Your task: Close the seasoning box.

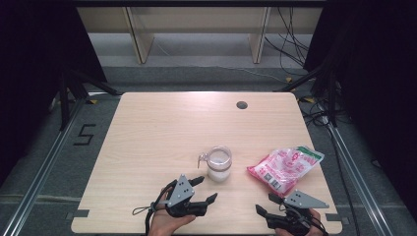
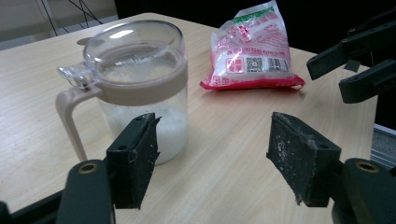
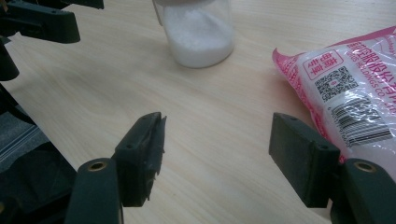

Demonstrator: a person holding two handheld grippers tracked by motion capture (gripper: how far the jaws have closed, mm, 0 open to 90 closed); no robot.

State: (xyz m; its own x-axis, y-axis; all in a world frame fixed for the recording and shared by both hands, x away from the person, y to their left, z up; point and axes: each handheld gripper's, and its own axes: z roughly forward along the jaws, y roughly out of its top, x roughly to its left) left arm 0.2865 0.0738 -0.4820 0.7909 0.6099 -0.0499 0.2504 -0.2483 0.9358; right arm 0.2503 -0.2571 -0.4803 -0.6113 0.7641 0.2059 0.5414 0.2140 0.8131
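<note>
partly cropped: jar (image 3: 198, 32) top, bag (image 3: 348, 95) right edge.

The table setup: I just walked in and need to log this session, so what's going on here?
A person holds a gripper in each hand at the near edge of a wooden table. Both the left gripper and the right gripper are open and hold nothing. A clear lidded jar, partly filled with white granules, stands just beyond the left gripper. A pink and white sealed bag lies to its right, ahead of the right gripper. Neither item is being touched.
</note>
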